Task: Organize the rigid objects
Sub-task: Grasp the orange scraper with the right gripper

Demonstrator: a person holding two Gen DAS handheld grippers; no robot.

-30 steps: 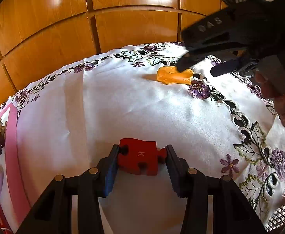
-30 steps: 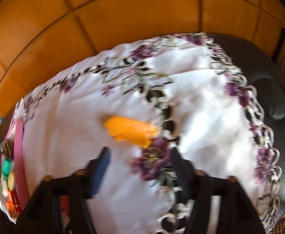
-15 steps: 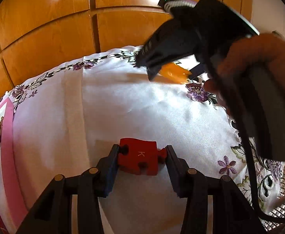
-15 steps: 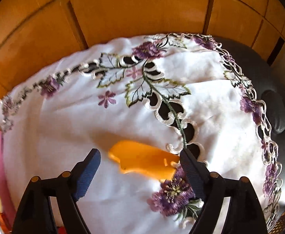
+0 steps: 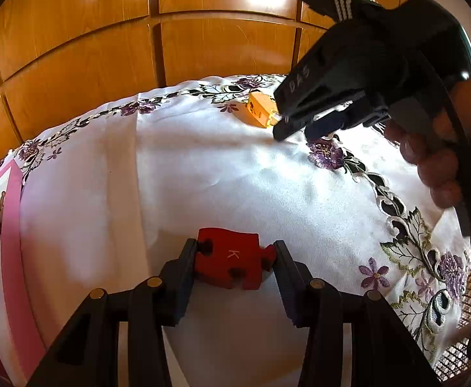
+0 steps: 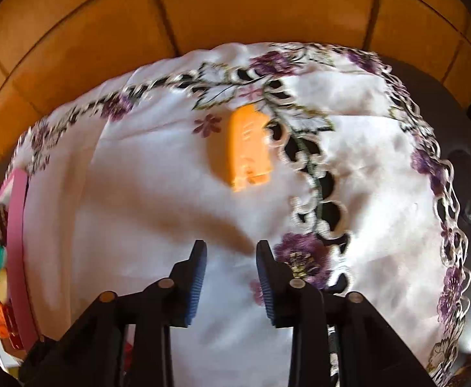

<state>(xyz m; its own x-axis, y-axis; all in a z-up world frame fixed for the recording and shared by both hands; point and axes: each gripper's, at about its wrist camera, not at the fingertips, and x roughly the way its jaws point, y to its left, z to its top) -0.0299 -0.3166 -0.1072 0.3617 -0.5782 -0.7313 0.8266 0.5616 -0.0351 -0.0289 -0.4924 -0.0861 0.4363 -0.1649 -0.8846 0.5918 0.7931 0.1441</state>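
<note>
Orange block [image 6: 249, 147] lies flat on the embroidered white cloth [image 6: 158, 174], ahead of the right gripper [image 6: 231, 267], whose jaws have just been closing, empty, a narrow gap left. Reopen wider, straddle its short sides. Rigid, moulded. Left gripper [image 5: 233, 259] clamps the red puzzle piece [image 5: 232, 262].

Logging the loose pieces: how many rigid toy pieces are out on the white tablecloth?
2. The red K puzzle piece sits between the left gripper pads; the orange block lies free ahead of the right gripper. Others may be hidden.
</note>
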